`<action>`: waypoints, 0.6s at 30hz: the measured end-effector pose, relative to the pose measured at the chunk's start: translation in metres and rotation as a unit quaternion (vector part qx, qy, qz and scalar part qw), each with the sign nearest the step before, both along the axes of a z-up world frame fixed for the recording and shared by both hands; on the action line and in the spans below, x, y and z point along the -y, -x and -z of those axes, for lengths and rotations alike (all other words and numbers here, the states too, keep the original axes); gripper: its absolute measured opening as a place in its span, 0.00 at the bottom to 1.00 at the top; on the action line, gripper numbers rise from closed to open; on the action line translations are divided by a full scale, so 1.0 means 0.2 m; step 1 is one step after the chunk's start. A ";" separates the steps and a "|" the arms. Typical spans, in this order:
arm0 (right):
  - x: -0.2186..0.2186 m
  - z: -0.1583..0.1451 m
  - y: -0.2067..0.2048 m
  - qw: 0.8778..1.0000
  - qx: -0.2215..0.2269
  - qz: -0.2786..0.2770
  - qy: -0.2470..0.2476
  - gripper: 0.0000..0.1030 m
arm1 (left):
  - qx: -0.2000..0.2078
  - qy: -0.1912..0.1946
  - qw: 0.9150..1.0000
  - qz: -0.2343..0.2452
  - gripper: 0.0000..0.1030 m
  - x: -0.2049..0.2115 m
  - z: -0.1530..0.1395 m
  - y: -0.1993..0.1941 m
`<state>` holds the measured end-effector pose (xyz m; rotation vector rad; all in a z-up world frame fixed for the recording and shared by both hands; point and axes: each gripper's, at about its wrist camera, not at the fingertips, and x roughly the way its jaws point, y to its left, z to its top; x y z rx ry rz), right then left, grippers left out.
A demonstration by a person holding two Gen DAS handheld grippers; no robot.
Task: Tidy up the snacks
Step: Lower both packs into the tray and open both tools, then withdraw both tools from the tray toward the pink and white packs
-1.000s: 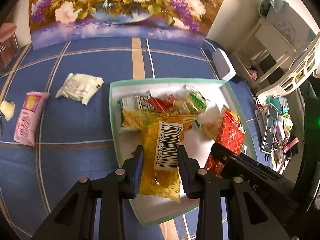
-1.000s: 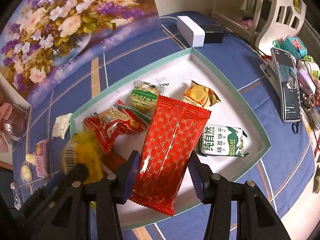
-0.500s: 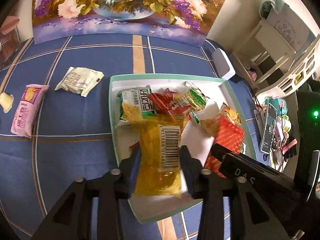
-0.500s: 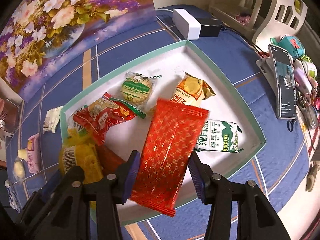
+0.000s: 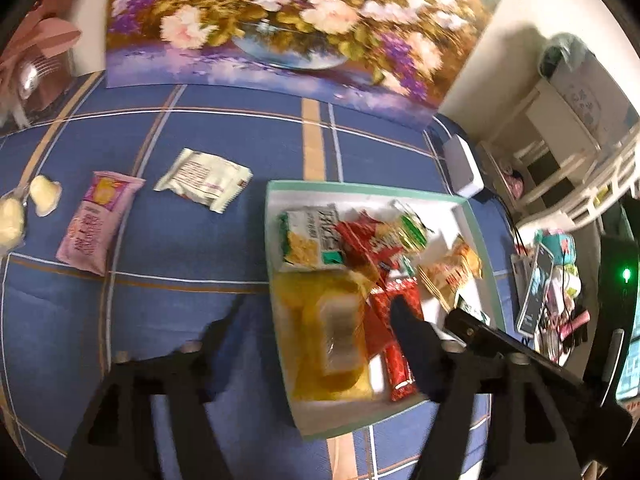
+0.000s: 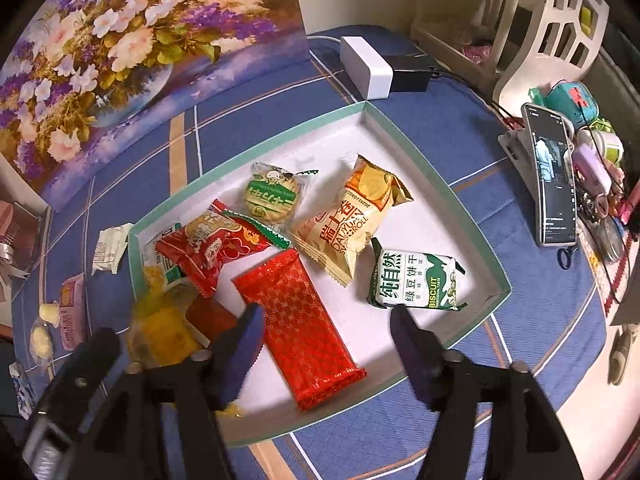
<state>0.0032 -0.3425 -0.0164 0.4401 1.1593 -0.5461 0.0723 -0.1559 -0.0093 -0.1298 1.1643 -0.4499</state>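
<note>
A white tray with a green rim (image 6: 328, 148) holds several snacks. My left gripper (image 5: 316, 312) hovers over the tray's (image 5: 360, 200) near left part, jaws opening. The yellow packet (image 5: 324, 328) lies flat between its fingers, free of the pads. My right gripper (image 6: 326, 316) is also opening over the red patterned packet (image 6: 296, 320), which rests on the tray floor untouched. Also in the tray are a green-and-white biscuit pack (image 6: 416, 280), an orange roll pack (image 6: 348, 220), a round green cookie (image 6: 272, 196) and a red bag (image 6: 212, 244).
On the blue checked cloth left of the tray lie a pink packet (image 5: 96, 224), a white packet (image 5: 204, 184) and pale candies (image 5: 44, 200). A floral painting (image 5: 280, 20) stands behind. A white box (image 6: 366, 66), a phone on a stand (image 6: 552, 176) and clutter sit to the right.
Both grippers have opened and let go. The yellow packet and the red packet now lie in the tray. The left gripper has drawn back and up a little.
</note>
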 end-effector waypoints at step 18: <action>-0.05 -0.01 -0.03 1.000 0.002 -0.016 0.004 0.77 | 0.009 -0.108 0.990 -0.090 0.81 -0.22 0.06 -0.11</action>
